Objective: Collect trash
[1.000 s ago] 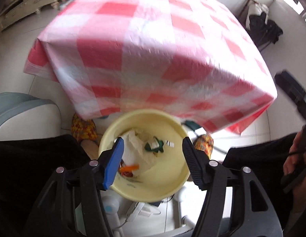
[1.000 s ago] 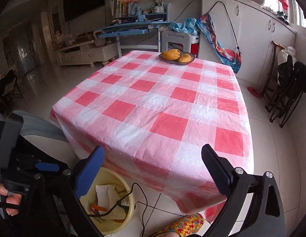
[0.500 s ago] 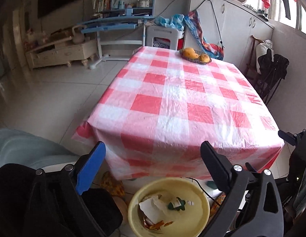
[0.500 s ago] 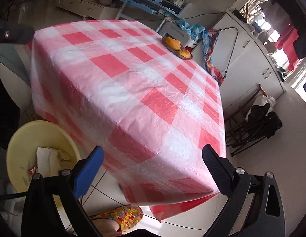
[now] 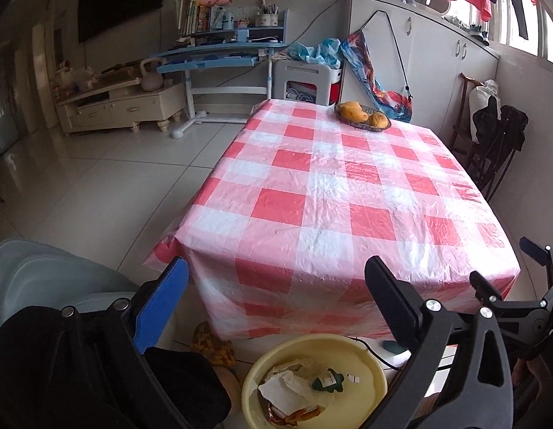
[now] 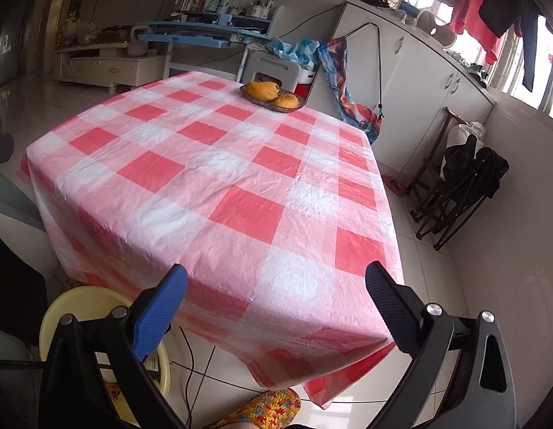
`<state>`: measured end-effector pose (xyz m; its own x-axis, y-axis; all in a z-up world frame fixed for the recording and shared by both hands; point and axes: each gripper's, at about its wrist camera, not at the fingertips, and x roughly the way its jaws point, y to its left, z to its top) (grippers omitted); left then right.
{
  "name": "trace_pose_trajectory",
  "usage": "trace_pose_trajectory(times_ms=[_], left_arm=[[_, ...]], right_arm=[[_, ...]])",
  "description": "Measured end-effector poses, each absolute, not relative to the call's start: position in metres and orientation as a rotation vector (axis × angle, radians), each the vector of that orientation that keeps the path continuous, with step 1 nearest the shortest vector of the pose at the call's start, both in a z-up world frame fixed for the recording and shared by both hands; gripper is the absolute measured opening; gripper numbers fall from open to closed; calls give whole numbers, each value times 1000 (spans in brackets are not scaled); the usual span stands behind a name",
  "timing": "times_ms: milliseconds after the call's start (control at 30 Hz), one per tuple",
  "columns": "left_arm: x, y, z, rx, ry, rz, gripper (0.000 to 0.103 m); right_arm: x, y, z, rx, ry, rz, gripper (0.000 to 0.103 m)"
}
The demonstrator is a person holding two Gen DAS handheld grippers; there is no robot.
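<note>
Both jaw pairs stand wide apart with nothing between them. On the left gripper (image 5: 276,271) one finger carries a blue pad and the other is black; the right gripper (image 6: 276,279) matches it.

Changes since one second ago:
- Left gripper: it was aimed down into the yellow basin (image 5: 369,386) with its fingers framing the rim. It has since lifted and levelled, so the left view now looks across the checked tablecloth (image 5: 333,193) toward the far wall, and the basin has dropped to the near bottom edge of that view.
- Right gripper: its view has swung right. The basin (image 6: 80,300) now sits at the near left, partly behind the blue finger, just beside the table's near left corner.
- Basin contents: unchanged. Crumpled white paper (image 5: 287,389), a small green item (image 5: 328,382) and an orange wrapper (image 5: 294,413) lie inside.

A fruit basket (image 5: 364,118) stands at the far side of the table. A knitted slipper (image 6: 262,407) shows on the floor tiles at the near edge of the right view.
</note>
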<state>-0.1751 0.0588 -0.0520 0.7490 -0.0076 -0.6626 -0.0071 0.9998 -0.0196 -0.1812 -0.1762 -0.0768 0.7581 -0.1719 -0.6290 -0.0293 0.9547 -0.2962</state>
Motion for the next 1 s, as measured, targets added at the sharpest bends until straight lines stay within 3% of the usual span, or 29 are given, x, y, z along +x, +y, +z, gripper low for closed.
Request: trace_pose_trajectory(times_ms=[400,1000], left_arm=[[-177,61,-48,5,706,18,96],[-178,59,-47,15,691,22,96]], right_arm=[[-181,-218,-61,-62,638,-235,95],[-184,-215,-61,-77,628,-218,95]])
